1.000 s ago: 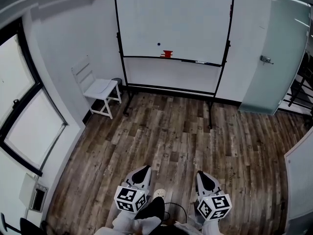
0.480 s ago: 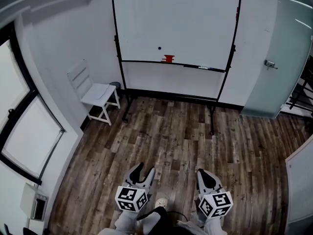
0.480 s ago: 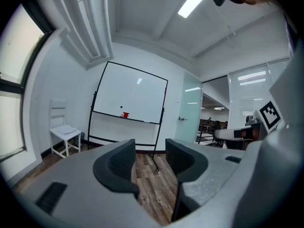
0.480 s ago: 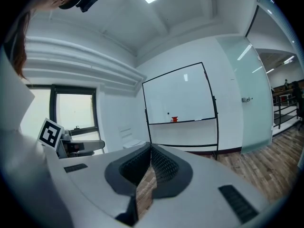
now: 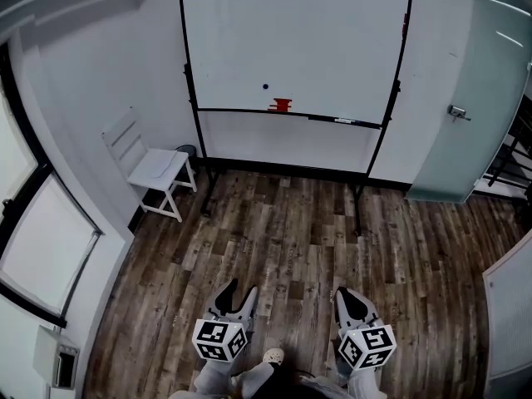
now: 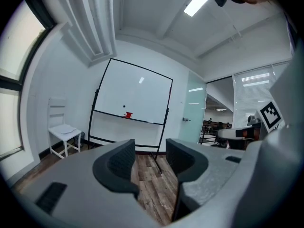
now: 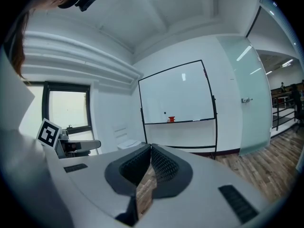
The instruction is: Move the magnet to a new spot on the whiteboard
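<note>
Left gripper (image 5: 238,290) is standing spread, its jaws having just been opening, with nothing between them. Right gripper (image 5: 342,294) is keeping its pads pressed together, empty. 1 magnet (image 5: 265,86), a small dark disc, is sitting on 1 whiteboard (image 5: 316,40), well ahead of and above both grippers. Judging it light, rigid, smooth and clinging flat, so pinching its rim looks best. Also counting 1 red item (image 5: 282,105) on the tray and 1 white chair (image 5: 152,167).
</note>
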Demonstrator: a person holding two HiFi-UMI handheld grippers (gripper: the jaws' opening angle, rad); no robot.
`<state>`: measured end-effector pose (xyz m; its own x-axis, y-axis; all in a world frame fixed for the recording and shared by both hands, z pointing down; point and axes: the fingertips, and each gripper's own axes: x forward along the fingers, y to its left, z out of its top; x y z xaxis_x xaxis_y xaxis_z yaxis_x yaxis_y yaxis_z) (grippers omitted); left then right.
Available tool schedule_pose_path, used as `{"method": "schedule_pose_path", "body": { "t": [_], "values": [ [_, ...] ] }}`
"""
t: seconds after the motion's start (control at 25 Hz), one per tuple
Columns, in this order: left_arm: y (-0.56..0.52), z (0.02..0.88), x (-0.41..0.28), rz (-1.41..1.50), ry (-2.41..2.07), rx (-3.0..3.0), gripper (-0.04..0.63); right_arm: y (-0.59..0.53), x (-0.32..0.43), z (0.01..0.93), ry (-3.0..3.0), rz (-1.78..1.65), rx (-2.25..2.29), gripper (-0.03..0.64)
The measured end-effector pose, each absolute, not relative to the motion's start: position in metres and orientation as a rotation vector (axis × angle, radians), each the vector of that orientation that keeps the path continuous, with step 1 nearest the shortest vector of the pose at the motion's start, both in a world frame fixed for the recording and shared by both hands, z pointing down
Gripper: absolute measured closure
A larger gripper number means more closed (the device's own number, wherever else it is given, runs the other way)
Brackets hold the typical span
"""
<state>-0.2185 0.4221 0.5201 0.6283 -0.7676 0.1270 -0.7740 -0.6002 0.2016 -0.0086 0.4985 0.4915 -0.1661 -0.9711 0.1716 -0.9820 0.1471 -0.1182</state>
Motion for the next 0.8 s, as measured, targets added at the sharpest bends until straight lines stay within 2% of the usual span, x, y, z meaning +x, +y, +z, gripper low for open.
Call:
{"method": "schedule_pose_path", "body": {
  "t": [0.36, 0.8],
  "values": [
    [0.360, 0.517, -0.210, 0.045, -1.238, 2.650, 0.400, 0.449, 0.007, 0.494, -2.298, 0.312, 2.057, 0.588],
    [0.341, 0.528, -0.213, 0.088, -1.232, 2.620, 0.397, 0.419, 0.004, 0.499, -2.306, 0.348, 2.024, 0.588]
  ]
}}
